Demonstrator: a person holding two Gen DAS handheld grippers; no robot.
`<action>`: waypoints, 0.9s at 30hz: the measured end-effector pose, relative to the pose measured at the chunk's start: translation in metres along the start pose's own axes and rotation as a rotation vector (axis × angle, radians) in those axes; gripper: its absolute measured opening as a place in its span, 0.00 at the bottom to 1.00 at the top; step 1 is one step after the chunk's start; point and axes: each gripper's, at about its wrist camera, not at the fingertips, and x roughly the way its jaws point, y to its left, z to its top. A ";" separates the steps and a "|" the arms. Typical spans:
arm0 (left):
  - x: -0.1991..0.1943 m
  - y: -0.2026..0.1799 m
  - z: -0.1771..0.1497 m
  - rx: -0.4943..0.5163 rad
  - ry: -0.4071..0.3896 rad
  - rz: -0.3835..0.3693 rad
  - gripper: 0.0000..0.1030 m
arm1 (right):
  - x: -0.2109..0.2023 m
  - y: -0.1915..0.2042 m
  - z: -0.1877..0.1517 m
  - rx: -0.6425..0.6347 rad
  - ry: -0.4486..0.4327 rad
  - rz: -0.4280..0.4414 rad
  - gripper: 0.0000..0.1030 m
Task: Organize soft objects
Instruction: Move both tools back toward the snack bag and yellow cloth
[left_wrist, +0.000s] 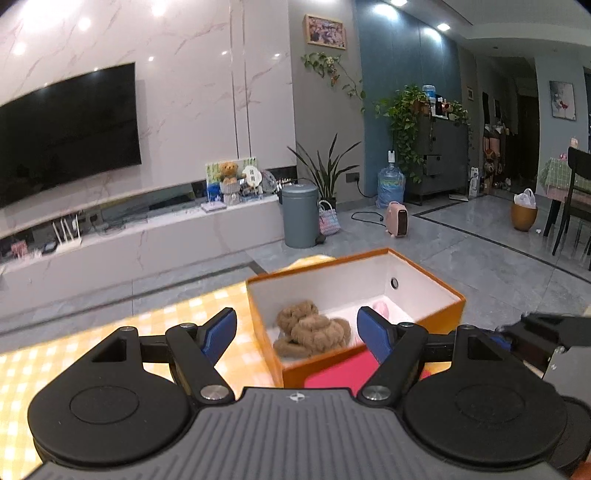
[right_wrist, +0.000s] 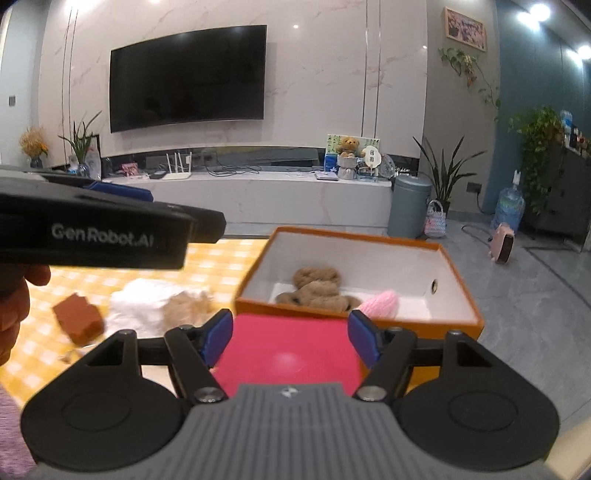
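An orange box (left_wrist: 445, 312) with a white inside stands on the yellow checked table; it also shows in the right wrist view (right_wrist: 458, 321). In it lie a brown plush toy (left_wrist: 312, 328) (right_wrist: 317, 290) and a pink knitted thing (left_wrist: 382, 308) (right_wrist: 382, 303). My left gripper (left_wrist: 297, 334) is open and empty, just before the box's near wall. My right gripper (right_wrist: 290, 334) is open and empty above a pink flat item (right_wrist: 288, 356). A white fluffy thing (right_wrist: 142, 306), a beige fluffy thing (right_wrist: 186, 308) and a brown block (right_wrist: 79, 319) lie on the table to the left.
The left gripper's body (right_wrist: 92, 236) crosses the right wrist view at upper left. The table edge lies right of the box, with grey floor beyond. A TV unit, grey bin (left_wrist: 300, 216) and pink heater (left_wrist: 397, 219) stand farther off.
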 end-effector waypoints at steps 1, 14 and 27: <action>-0.003 0.004 -0.003 -0.014 0.005 0.001 0.85 | -0.003 0.004 -0.005 0.011 0.003 0.007 0.66; -0.034 0.054 -0.070 -0.150 0.123 0.058 0.85 | -0.018 0.051 -0.061 0.027 0.076 0.034 0.67; -0.045 0.114 -0.144 -0.378 0.283 0.128 0.84 | -0.003 0.096 -0.071 -0.101 0.125 0.130 0.60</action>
